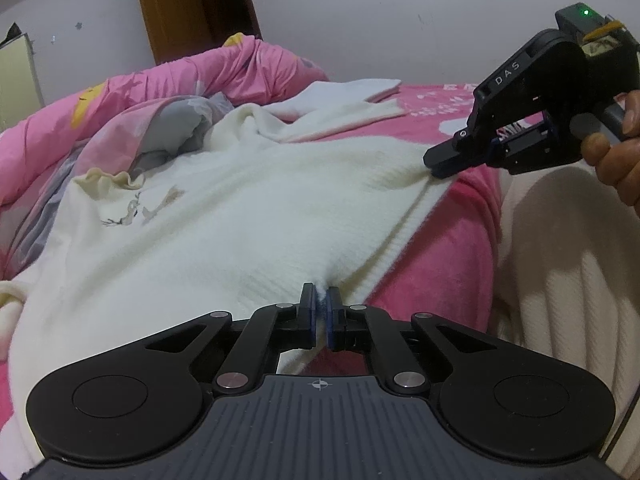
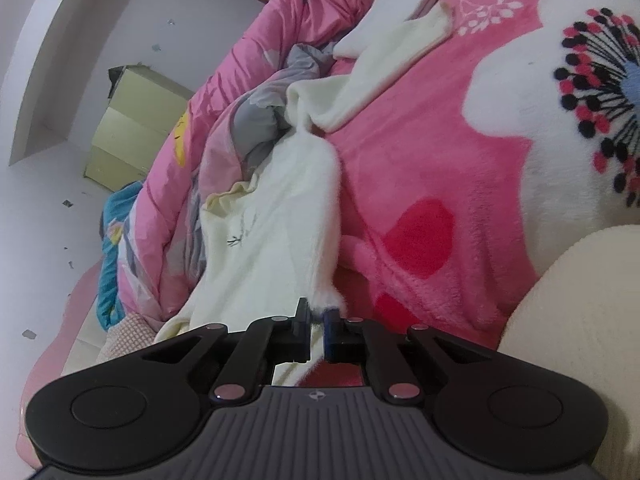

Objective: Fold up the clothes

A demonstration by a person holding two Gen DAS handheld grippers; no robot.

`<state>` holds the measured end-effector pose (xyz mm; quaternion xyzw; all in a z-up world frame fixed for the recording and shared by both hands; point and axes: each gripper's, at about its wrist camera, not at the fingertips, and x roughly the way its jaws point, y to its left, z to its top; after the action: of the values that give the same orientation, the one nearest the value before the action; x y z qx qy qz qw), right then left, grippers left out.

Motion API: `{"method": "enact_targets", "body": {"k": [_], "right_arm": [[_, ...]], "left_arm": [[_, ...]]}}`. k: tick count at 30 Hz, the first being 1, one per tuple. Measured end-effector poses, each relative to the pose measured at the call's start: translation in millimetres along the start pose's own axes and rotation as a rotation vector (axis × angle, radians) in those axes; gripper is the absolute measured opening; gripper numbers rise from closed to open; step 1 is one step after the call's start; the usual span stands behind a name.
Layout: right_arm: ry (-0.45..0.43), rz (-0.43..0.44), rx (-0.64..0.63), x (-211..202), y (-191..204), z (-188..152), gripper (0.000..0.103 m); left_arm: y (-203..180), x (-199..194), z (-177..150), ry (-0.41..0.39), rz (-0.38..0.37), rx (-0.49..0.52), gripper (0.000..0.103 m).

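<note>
A cream knitted sweater [image 1: 224, 208] with small deer embroidery lies spread on a pink floral blanket [image 1: 472, 208]. My left gripper [image 1: 319, 300] is shut on the sweater's ribbed hem at the near edge. In the left wrist view my right gripper [image 1: 440, 164] pinches the hem's far corner at the right, held by a hand [image 1: 616, 148]. The right wrist view shows the same sweater [image 2: 272, 216] stretching away, with my right gripper [image 2: 318, 312] shut on a bunched bit of its white edge. One sleeve [image 2: 392, 52] lies out across the blanket.
A pink quilt [image 1: 132, 96] and a grey-patterned cover [image 1: 176, 128] are heaped at the sweater's far left side. A wooden headboard [image 1: 196, 4] stands behind. A cream ribbed sleeve of the person [image 1: 568, 280] fills the right. A yellow-green cabinet [image 2: 132, 128] stands by the wall.
</note>
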<state>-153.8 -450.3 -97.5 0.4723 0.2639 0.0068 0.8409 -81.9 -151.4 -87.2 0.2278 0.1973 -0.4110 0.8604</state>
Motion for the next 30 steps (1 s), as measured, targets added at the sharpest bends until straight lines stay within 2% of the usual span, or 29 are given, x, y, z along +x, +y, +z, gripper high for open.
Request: {"method": "enact_targets", "body": {"k": [7,11,13,16,19,21,25,30], "right_arm": [[-0.017,-0.001,-0.014,-7.2,2.5,-3.5,0.005],[0.024,-0.019,0.044,-3.6,-10.0,-3.2,0.005],[0.046,-0.029,0.062,-3.5,-14.4,-2.6,0.006],[0.072,-0.051,0.009,-13.3,-8.6,-0.2,0.008],[0.067,-0.053,-0.043,-31.4,-3.5,3.8,0.013],[0.032,-0.05,-0.068,-44.4,-0.2,9.4,0.017],[0.009,-0.062,-0.084,-43.8,4.5,25.5,0.036],[0.082,-0.071,-0.069,-10.2,3.6,40.0,0.038]], "left_arm": [[1.8,-2.1,-1.4,0.002,-0.017,0.005,0.003],[3.9,0.3,-3.1,0.014,-0.035,-0.017,0.005],[7.3,-2.8,-3.2,0.016,-0.057,-0.044,0.01],[13.7,-11.7,-7.0,0.021,-0.094,-0.084,0.018],[23.8,-26.9,-16.5,0.017,-0.122,-0.168,0.033],[35.6,-38.7,-25.1,0.02,-0.129,-0.256,0.034],[70.1,-63.2,-44.3,0.015,-0.106,-0.465,0.034],[111.5,-98.9,-63.6,-0.055,-0.012,-0.678,0.039]]}}
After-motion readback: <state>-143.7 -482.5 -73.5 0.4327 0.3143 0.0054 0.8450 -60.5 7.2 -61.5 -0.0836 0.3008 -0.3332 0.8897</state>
